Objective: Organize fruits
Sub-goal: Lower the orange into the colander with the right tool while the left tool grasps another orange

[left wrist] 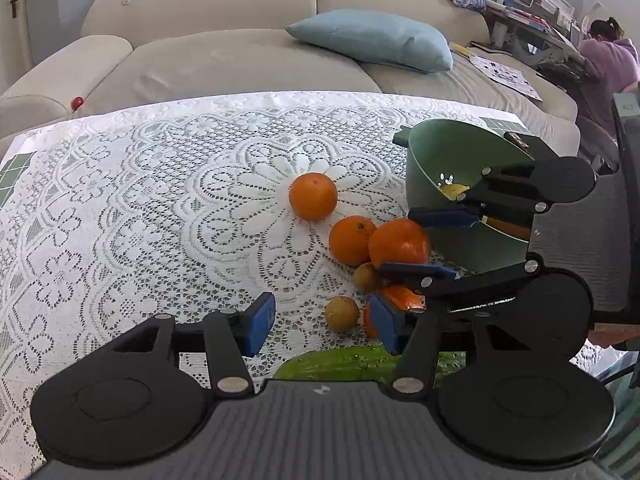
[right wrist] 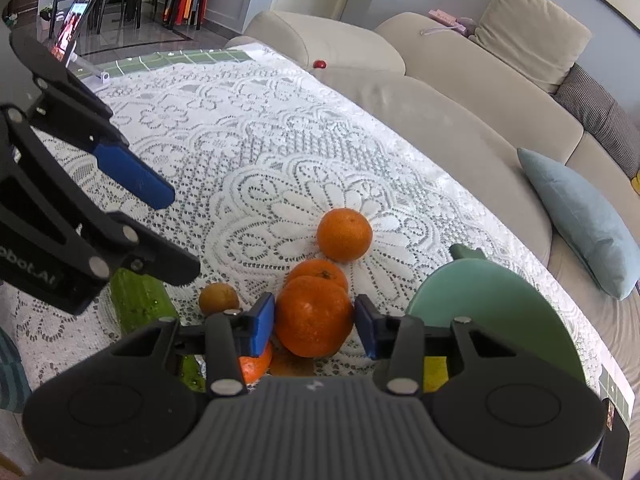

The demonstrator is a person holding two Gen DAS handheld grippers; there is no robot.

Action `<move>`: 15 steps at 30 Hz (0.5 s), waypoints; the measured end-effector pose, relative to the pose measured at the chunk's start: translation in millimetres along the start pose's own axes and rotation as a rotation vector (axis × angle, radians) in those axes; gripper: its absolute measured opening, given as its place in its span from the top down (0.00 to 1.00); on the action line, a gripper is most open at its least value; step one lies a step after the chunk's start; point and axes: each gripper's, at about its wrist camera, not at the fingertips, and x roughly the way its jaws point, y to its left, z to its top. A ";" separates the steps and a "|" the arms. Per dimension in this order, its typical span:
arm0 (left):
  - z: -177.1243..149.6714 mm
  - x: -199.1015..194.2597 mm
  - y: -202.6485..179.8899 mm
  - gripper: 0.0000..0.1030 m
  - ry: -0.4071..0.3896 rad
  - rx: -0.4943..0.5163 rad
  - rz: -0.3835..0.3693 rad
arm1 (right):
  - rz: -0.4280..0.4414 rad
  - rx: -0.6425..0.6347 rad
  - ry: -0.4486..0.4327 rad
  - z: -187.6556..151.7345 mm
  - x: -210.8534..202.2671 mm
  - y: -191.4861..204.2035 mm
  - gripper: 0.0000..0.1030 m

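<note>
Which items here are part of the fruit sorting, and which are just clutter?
Job: orange in the right claw; centre orange; orange behind the held one; small brown fruit; green bowl; cucumber, arguably.

Clutter: blue pillow; red ball; phone on stand.

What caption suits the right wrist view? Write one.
Right hand-held gripper brackets an orange beside the green bowl.

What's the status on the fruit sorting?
Right hand-held gripper shut on orange. Left hand-held gripper open, empty. Green bowl beside it, clear path.
</note>
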 end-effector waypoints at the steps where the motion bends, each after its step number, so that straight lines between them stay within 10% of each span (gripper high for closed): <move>1: 0.1 -0.3 -0.4 0.37 -0.001 0.001 -0.004 | -0.001 0.006 -0.008 0.4 -2.7 -1.4 0.60; 15: 2.5 9.6 -23.7 0.37 0.023 0.048 -0.080 | 0.011 0.183 -0.117 1.0 -43.1 -45.5 0.60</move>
